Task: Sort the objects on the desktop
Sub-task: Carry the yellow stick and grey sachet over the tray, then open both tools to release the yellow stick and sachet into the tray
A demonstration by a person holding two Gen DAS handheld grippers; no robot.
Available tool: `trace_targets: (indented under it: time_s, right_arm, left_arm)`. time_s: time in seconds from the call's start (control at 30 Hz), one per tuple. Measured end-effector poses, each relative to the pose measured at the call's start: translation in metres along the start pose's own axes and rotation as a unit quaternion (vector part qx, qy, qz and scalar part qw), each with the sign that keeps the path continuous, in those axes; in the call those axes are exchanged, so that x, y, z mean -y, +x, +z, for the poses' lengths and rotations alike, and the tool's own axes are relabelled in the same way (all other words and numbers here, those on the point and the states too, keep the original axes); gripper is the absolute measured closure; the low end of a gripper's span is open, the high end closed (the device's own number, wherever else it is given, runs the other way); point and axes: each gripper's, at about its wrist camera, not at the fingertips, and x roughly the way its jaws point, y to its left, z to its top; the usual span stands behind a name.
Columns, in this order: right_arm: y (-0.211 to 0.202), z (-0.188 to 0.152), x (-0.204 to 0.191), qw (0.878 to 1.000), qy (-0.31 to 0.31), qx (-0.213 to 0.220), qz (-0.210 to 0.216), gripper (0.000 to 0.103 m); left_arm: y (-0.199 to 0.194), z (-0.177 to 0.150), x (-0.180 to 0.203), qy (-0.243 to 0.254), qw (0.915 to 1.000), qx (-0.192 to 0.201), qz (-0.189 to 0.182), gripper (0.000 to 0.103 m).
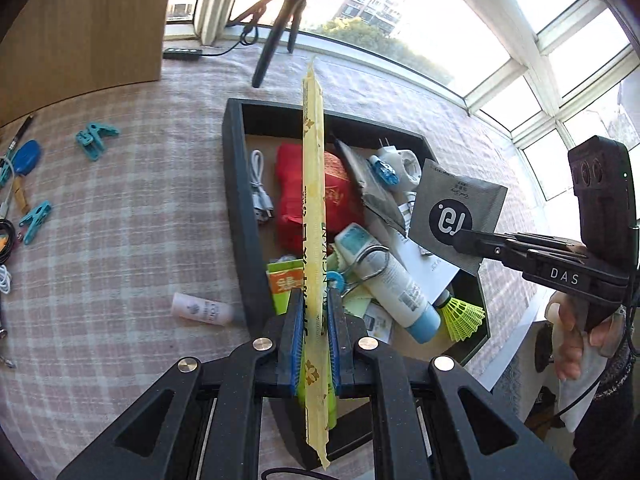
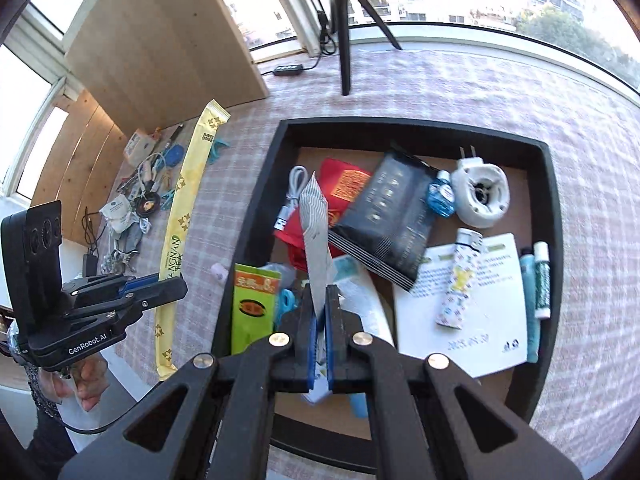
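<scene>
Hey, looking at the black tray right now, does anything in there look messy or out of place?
Yes. The black tray is jumbled: the dark pouch lies tilted across the red packet, and a patterned tube rests on the white paper. Nothing looks spilled or broken.

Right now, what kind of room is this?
Probably a room in a flat, high up. A table with a checked cloth stands by big windows that look out on apartment blocks, and a black tray on it holds household odds and ends.
</scene>
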Motion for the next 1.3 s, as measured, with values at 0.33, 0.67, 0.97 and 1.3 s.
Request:
trace_targets:
  time_s: [0.33, 0.67, 0.97, 1.3]
  right_arm:
    - [-0.019, -0.045, 0.060, 0.998, 0.057, -0.006, -0.030, 0.099]
    - [-0.027, -0.052, 0.066, 0.997, 0.055, 0.002, -0.048, 0.079]
    - [-0.019, -0.045, 0.041, 0.998, 0.033, 0.007, -0.046, 0.077]
    - [-0.010, -0.034, -0.037, 0.997, -0.027, 0.043, -0.050, 0.071]
  left_arm:
    - [0.042, 0.005, 0.064, 0.048, 0.9983, -0.030, -0.008, 0.093]
    - [0.039, 0.003, 0.077, 0.076, 0.9957, -0.015, 0.052, 0.056]
    - [0.016, -0.003, 0.055, 0.063, 0.9945, 0.006, 0.083, 0.057]
    - [-0.040, -0.024, 0.008, 0.036, 0.9889, 0.059, 0.132, 0.056]
